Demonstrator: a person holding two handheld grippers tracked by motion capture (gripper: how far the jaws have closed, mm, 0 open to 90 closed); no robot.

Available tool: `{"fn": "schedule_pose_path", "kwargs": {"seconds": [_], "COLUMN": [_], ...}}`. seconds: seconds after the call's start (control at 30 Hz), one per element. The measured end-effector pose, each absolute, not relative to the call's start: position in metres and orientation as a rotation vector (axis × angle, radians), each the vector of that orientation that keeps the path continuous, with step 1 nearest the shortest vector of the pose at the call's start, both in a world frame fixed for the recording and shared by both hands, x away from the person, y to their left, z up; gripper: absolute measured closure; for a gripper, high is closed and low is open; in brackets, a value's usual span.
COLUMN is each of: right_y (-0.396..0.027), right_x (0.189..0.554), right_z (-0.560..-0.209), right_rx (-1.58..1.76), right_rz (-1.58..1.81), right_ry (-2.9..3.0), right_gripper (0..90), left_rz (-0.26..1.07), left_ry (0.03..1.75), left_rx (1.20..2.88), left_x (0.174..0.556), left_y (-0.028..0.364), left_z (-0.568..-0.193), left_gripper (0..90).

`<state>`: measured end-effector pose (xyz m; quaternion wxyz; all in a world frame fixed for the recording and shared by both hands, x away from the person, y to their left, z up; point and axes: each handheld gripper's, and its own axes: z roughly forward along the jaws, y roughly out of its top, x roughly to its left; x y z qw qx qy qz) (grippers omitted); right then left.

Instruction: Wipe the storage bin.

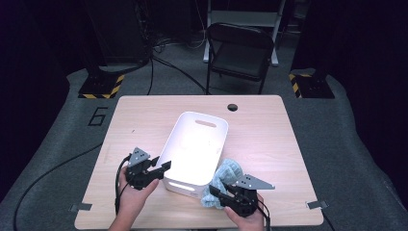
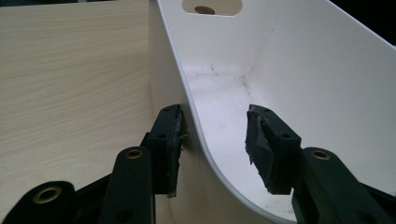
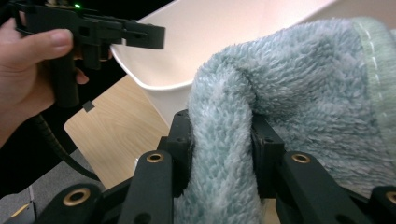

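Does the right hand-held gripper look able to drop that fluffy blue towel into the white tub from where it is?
Probably yes. The right hand-held gripper pinches the towel right beside the white tub, whose inside looks bare. The left hand-held gripper straddles the tub's near corner wall, away from the towel's path.

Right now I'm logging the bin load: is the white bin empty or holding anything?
Empty: the white bin has a bare floor, and the blue towel is outside against its near corner.

Both grippers matte black; brass-ringed screw holes along fingers point(image 2: 168, 140); grey three-cornered top plates; black trailing cables.
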<state>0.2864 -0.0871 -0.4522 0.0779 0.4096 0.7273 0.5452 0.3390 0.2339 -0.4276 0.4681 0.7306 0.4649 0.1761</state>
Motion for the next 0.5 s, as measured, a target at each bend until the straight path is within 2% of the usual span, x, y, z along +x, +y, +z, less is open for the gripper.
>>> {"fn": "schedule_pose_path", "kwargs": {"seconds": [0.2, 0.33, 0.5], "right_y": [-0.083, -0.079, -0.082], "right_x": [0.295, 0.301, 0.300], "right_z": [-0.484, -0.505, -0.504], "right_rx": [1.292, 1.353, 1.401], "right_rz": [1.512, 1.417, 1.396], "right_ry": [2.276, 2.353, 2.360], "right_gripper": [66.0, 66.2, 65.8], "left_rz": [0.442, 0.433, 0.403], "left_ry": [1.151, 1.141, 1.115], "left_rx": [1.789, 1.788, 1.821], "left_x": [0.338, 0.339, 0.338], "left_y": [0.233, 0.232, 0.229], "left_z": [-0.427, -0.427, -0.424], "left_gripper": [55.4, 51.9, 47.9]}}
